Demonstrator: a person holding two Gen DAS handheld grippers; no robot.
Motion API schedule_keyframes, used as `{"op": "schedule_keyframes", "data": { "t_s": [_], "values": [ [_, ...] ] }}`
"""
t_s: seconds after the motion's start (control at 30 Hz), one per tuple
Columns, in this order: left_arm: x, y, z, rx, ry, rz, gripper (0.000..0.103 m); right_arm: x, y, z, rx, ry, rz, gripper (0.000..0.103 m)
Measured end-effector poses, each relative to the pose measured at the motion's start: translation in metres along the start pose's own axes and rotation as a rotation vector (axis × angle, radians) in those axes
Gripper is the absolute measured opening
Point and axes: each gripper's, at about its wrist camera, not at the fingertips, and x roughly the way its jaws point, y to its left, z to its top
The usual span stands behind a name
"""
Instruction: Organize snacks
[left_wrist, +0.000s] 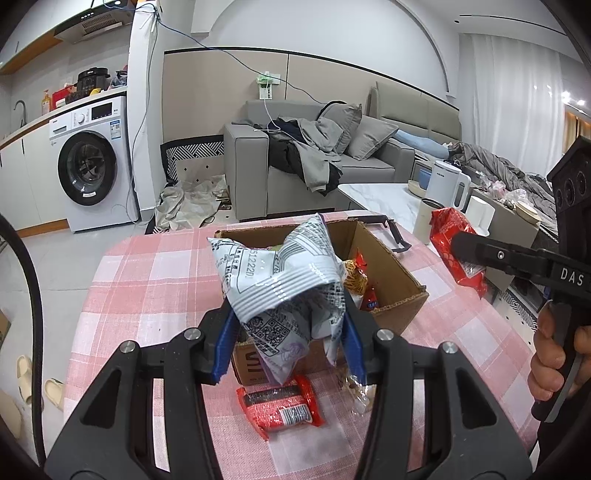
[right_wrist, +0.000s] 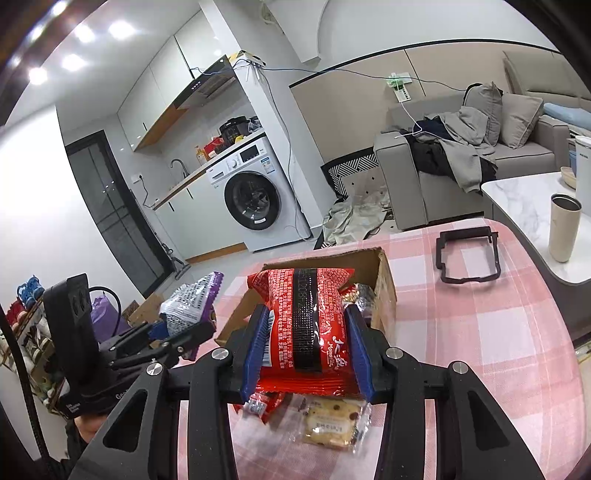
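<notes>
My left gripper is shut on a crumpled silver snack bag, held above the near side of an open cardboard box with several snacks inside. My right gripper is shut on a red snack packet, lifted over the table before the cardboard box. In the left wrist view the red packet hangs to the right of the box in the right gripper. In the right wrist view the silver bag sits in the left gripper at the left.
A pink checked tablecloth covers the table. On it lie another red packet, a clear cookie pack and a black frame. A marble side table with a cup stands to the right.
</notes>
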Motion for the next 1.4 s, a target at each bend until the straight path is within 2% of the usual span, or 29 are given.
{"op": "schedule_keyframes", "data": {
  "t_s": [0.53,0.87,1.4],
  "values": [
    [0.038,0.011,0.03,-0.023,0.006,-0.005,0.046,0.024,0.003,0.021,0.007,0.006,0.0,0.042],
    [0.069,0.012,0.044,-0.023,0.021,0.024,0.046,0.046,-0.001,0.031,0.043,0.007,0.012,0.042],
    [0.122,0.011,0.044,-0.031,0.07,0.034,0.046,0.082,-0.011,0.04,0.062,0.021,-0.013,0.042]
  ]
}}
